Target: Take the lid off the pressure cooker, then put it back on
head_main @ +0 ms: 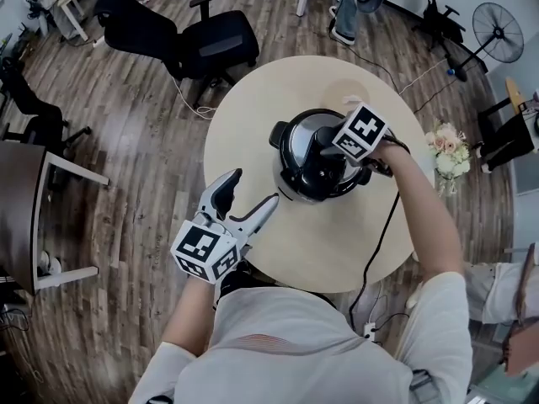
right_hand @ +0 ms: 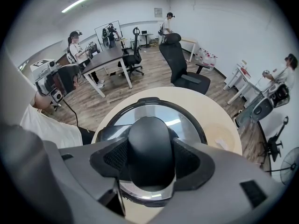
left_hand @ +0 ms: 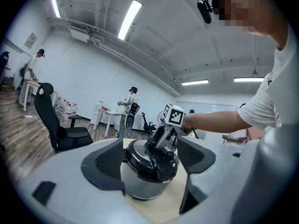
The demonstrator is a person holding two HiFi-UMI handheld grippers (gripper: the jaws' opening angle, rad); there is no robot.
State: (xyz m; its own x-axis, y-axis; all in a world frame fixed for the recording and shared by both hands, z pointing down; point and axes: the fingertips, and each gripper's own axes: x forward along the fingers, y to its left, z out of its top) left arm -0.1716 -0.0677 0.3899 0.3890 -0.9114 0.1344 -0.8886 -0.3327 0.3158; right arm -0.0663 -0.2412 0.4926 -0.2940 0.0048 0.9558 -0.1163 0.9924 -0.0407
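No legible text or numbers

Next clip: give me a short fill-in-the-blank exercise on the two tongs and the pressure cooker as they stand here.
1. The right tongs are closed on the black ____ of the lid.
2. The left tongs stand open and hold ____.
3. The pressure cooker stands on a ____ table.
Missing words: handle; nothing; round.
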